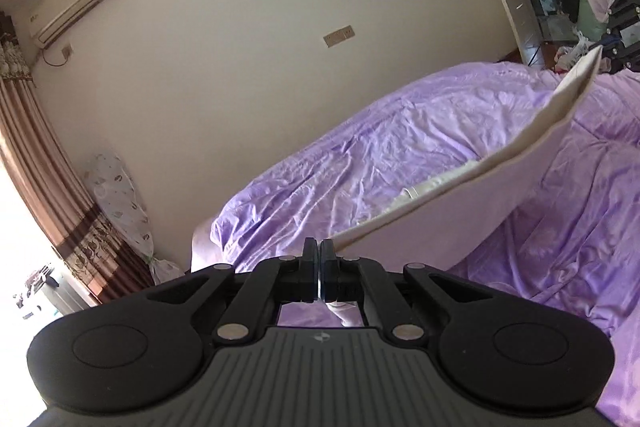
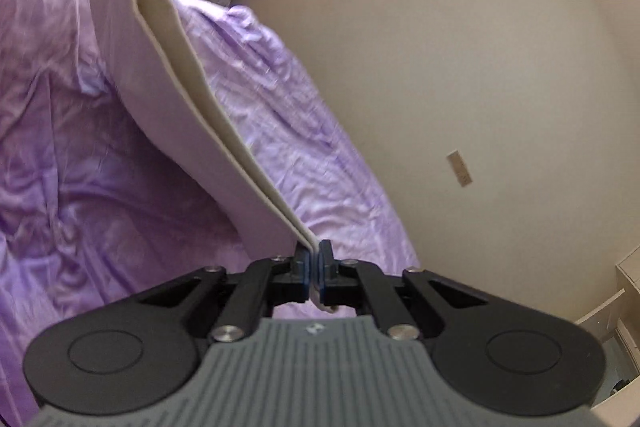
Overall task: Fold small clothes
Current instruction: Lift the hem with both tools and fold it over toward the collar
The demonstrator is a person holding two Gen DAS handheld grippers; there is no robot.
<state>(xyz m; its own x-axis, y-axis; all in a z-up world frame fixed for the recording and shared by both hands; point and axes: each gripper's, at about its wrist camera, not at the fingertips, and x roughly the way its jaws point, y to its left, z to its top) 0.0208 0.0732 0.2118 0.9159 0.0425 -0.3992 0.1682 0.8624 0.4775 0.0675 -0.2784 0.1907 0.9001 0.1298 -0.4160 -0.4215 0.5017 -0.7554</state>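
Left gripper and right gripper: jaws of each clamped on opposite ends of a pale cream, smooth, doubled-over fabric garment, stretched between them in the air above the bed with the crumpled lilac satin cover. The cloth appears light and limp, probably slippery; corner holds, kept taut, should best prevent sagging.

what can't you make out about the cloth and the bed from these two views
- Garment type: the pale cloth shows only as a taut edge between the left gripper and right gripper; its lower part is hidden in both views.
- Far end in the right wrist view: cut off by the top edge.
- Purple bedsheet near the grippers: hidden by gripper bodies.
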